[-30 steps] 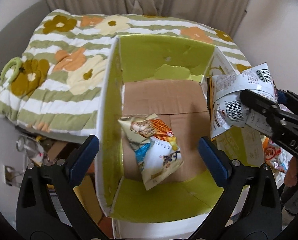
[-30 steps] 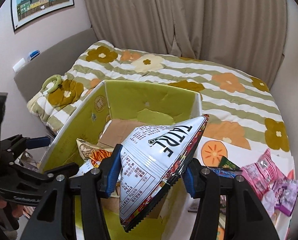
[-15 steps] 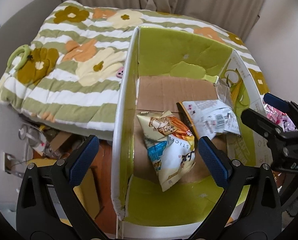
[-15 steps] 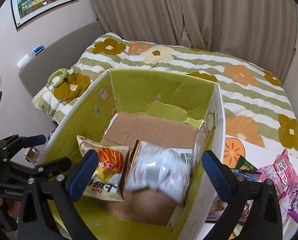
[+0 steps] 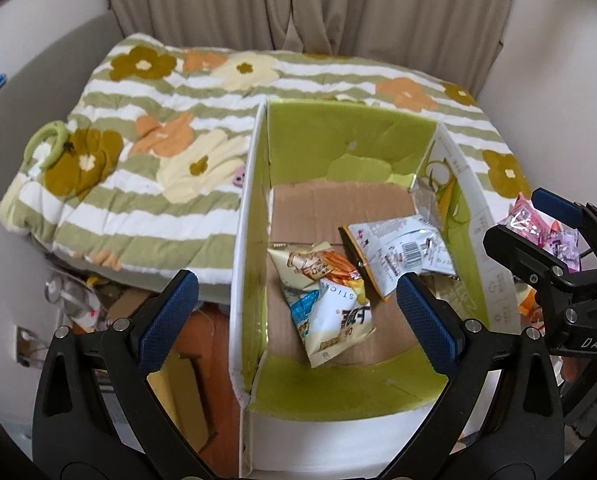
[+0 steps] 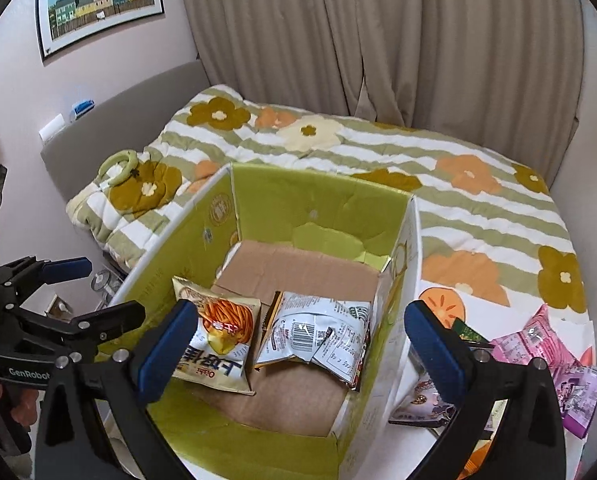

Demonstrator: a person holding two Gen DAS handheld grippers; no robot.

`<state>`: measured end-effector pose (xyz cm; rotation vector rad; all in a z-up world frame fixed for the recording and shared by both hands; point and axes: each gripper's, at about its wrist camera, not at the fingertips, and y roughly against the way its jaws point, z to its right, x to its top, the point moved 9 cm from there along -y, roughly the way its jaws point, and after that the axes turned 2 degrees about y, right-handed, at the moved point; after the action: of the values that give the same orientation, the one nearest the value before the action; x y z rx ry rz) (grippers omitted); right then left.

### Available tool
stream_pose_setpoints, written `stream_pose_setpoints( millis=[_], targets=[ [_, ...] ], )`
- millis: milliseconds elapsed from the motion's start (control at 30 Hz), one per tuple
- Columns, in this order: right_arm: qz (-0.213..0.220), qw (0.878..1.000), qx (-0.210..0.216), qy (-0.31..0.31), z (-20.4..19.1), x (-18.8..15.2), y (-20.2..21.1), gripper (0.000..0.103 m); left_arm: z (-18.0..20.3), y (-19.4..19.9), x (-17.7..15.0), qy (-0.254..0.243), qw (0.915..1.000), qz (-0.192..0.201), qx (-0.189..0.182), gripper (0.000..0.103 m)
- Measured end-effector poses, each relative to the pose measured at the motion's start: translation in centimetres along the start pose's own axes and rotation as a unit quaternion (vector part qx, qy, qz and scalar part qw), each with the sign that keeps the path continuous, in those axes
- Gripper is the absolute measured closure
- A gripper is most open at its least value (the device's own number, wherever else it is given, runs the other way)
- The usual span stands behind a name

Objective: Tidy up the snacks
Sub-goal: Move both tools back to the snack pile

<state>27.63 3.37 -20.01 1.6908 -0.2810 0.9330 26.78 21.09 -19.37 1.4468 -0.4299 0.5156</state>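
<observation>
An open green cardboard box (image 5: pixel 338 152) (image 6: pixel 298 204) stands at the foot of a bed. Inside it lie two snack bags: a yellow-and-white stick snack bag (image 5: pixel 322 292) (image 6: pixel 218 340) on the left and a silver-white chip bag (image 5: pixel 398 248) (image 6: pixel 318 332) against the right wall. My left gripper (image 5: pixel 294 320) is open above the box's near left part, nothing between its fingers. My right gripper (image 6: pixel 298 344) is open above the box, its blue pads wide apart and empty. Each gripper shows in the other's view, the right (image 5: pixel 538 240) and the left (image 6: pixel 74 300).
Pink and purple snack packets (image 6: pixel 538 344) and other loose bags (image 6: pixel 426 400) lie on a white surface right of the box. A floral striped quilt (image 6: pixel 378 148) covers the bed, a green ring (image 6: pixel 118 166) on it. Clutter sits on the floor (image 5: pixel 98 300) left of the box.
My right gripper opened and let go of the silver-white chip bag, which dropped into the box beside the stick snack bag. The left gripper rose and drew back a little.
</observation>
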Motion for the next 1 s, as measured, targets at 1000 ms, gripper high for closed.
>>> stream_pose_setpoints(
  millis=[1000],
  targets=[
    [0.12, 0.98, -0.136, -0.078, 11.6, -5.0, 20.4, 0.0, 16.3, 10.7, -2.6, -0.047, 0.9926, 0.079, -0.079, 0.004]
  ],
)
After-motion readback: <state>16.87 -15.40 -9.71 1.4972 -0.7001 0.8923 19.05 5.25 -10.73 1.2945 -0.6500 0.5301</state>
